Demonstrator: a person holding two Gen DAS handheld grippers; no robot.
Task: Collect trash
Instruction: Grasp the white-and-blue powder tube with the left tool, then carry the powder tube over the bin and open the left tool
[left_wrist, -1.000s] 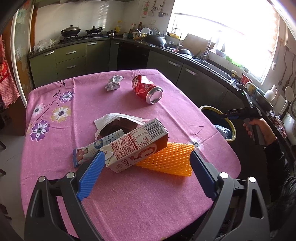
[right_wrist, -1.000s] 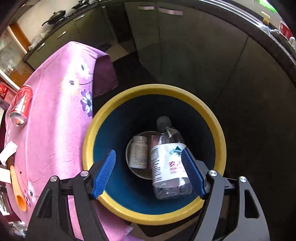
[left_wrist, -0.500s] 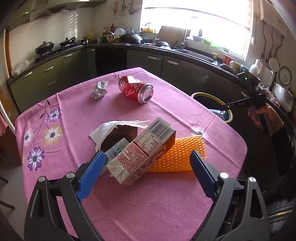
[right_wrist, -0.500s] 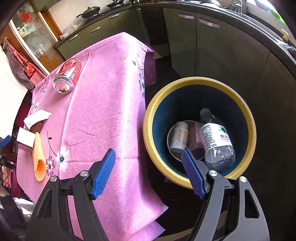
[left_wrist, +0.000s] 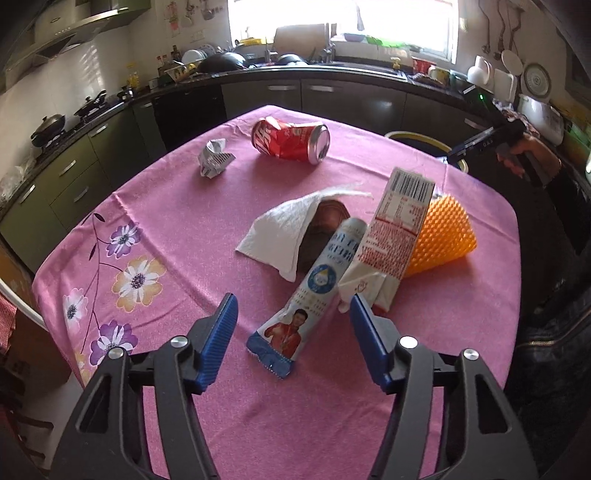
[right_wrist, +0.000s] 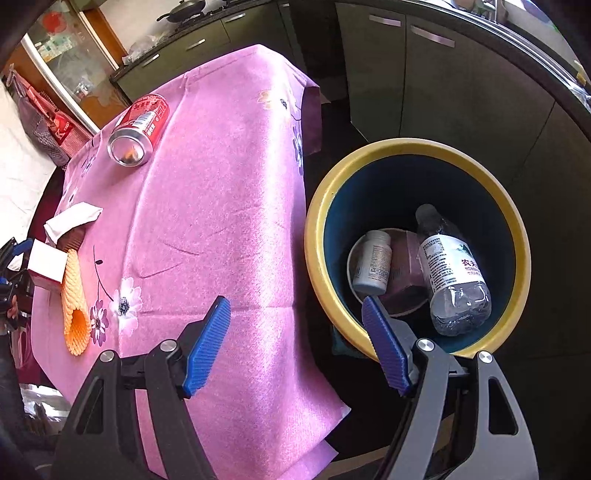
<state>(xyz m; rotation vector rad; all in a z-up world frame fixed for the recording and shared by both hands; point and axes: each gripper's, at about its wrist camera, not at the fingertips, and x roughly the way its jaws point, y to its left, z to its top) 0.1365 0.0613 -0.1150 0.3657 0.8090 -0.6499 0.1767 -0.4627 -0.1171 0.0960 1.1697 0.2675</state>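
Observation:
My left gripper (left_wrist: 290, 314) is open and empty, just in front of a blue-and-white tube wrapper (left_wrist: 314, 291) on the pink tablecloth. A red-and-white milk carton (left_wrist: 391, 236) leans beside it on an orange foam net (left_wrist: 443, 236). A white tissue (left_wrist: 284, 232) covers a brown cup. A crushed red can (left_wrist: 291, 140) and a crumpled silver wrapper (left_wrist: 214, 158) lie farther back. My right gripper (right_wrist: 295, 317) is open and empty, above the table's edge next to the yellow-rimmed bin (right_wrist: 321, 206), which holds a water bottle (right_wrist: 450, 273) and a white pill bottle (right_wrist: 373, 262).
The table with the pink flowered cloth (left_wrist: 184, 206) stands in a kitchen with dark cabinets (left_wrist: 332, 96) behind it. The bin stands on the floor by the table's right side. The red can also shows in the right wrist view (right_wrist: 138, 125).
My left gripper has swung left and closer, so the tube wrapper now lies between its fingers. My right gripper has drawn back from over the bin toward the table's edge.

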